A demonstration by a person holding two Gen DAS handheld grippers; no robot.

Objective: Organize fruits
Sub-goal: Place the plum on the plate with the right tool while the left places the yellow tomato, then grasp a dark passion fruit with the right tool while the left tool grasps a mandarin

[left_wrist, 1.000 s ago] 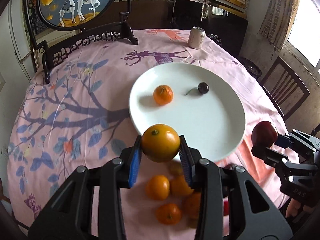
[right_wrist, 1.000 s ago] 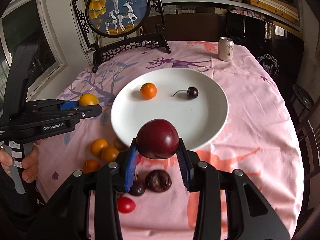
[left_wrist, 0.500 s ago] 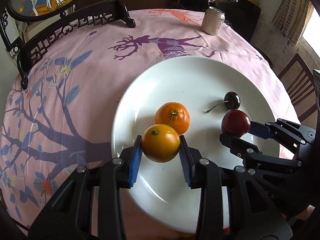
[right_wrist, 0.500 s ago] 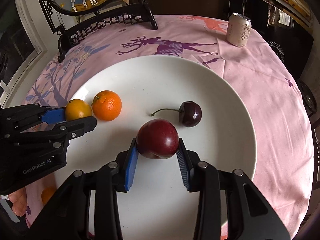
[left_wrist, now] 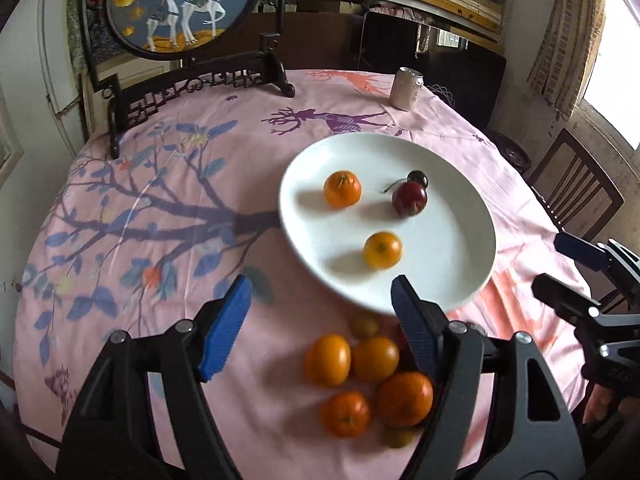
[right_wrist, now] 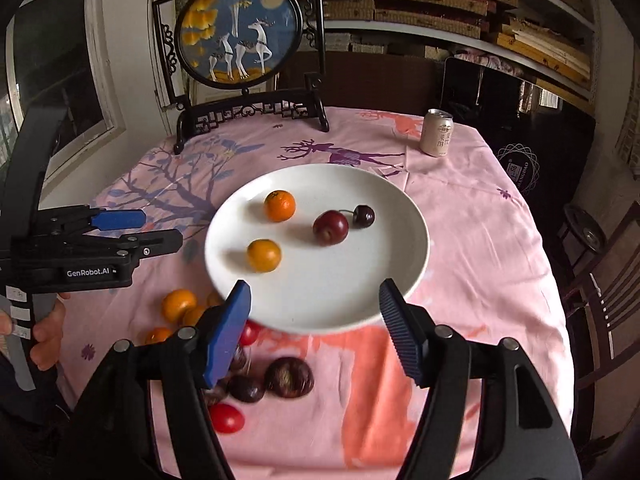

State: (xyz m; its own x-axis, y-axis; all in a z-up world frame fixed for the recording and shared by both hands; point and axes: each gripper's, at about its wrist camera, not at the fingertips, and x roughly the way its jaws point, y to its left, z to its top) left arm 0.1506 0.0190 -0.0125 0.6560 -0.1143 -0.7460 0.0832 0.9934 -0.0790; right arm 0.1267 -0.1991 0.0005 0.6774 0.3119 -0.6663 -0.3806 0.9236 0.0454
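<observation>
The left gripper is opening with nothing between its jaws — its yellow fruit lies on the plate, near the orange. Further right sits the plum, touching the cherry; the right gripper is likewise opening, empty. Placing looks done; next, each should reach for its loose pile on the cloth.
</observation>
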